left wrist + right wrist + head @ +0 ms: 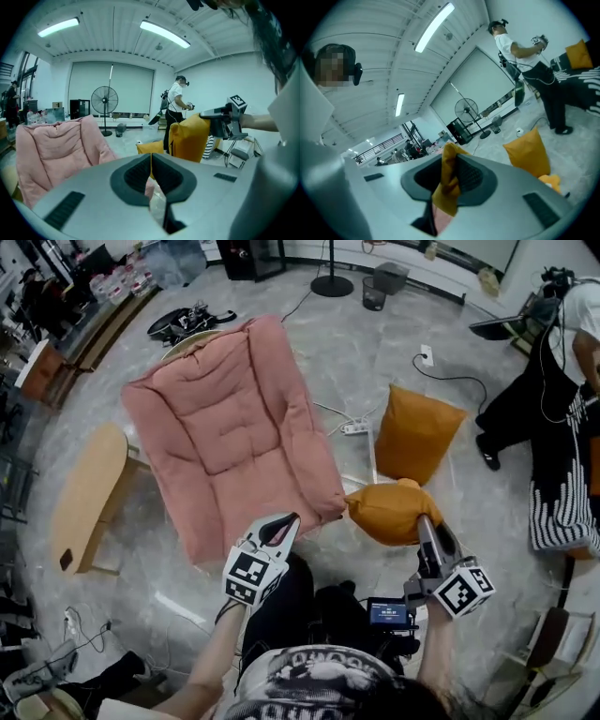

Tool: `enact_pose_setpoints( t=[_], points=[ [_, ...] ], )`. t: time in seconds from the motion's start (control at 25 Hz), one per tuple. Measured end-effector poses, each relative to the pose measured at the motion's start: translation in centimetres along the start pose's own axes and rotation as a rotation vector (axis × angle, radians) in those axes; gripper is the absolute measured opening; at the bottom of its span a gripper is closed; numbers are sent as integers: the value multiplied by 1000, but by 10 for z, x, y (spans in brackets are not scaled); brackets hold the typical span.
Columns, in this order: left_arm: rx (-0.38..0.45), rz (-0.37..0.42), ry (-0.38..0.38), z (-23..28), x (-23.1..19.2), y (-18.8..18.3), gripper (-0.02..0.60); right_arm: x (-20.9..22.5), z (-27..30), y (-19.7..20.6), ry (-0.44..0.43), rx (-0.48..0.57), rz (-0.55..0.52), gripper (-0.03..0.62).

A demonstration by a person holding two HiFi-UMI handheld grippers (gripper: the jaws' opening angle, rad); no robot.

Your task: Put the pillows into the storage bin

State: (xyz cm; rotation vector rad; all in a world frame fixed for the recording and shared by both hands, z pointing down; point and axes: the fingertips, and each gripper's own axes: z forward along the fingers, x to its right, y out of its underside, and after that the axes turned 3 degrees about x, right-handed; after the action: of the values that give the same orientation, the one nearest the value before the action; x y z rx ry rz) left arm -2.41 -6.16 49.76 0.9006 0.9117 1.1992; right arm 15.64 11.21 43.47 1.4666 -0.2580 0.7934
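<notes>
My right gripper (419, 519) is shut on a corner of an orange pillow (384, 512), which hangs in front of me above the floor; in the right gripper view its fabric (449, 173) is bunched between the jaws. A second orange pillow (417, 432) stands on the floor further off, seen too in the right gripper view (529, 152). My left gripper (286, 521) is at the lower edge of a big pink cushion (230, 432). Its jaws (151, 176) are together with nothing clearly pinched. The held orange pillow (190, 138) shows to its right. I see no storage bin.
The pink cushion lies on a chair beside a wooden bench (89, 493). A person (525, 399) in a white shirt stands at the right with grippers of their own. A power strip (354, 427) and cables lie on the floor; a floor fan (104, 101) and a waste bin (374, 293) are behind.
</notes>
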Motion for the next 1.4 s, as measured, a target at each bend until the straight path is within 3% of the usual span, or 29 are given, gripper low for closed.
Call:
enact_pose_setpoints(
  t=[0.2, 0.4, 0.72, 1.04, 1.4],
  points=[
    [-12, 4, 90, 19, 77, 2, 17, 66, -79, 3, 152, 15, 7, 72],
    [-34, 67, 198, 41, 131, -7, 17, 113, -141, 6, 294, 66, 46, 71],
    [-59, 167, 367, 92, 194, -28, 17, 167, -188, 3, 428, 143, 108, 69],
    [-102, 167, 466, 149, 215, -21, 17, 216, -165, 15, 486, 112, 157, 69],
    [-166, 152, 542, 243, 192, -42, 17, 284, -54, 0, 518, -15, 155, 69]
  ],
)
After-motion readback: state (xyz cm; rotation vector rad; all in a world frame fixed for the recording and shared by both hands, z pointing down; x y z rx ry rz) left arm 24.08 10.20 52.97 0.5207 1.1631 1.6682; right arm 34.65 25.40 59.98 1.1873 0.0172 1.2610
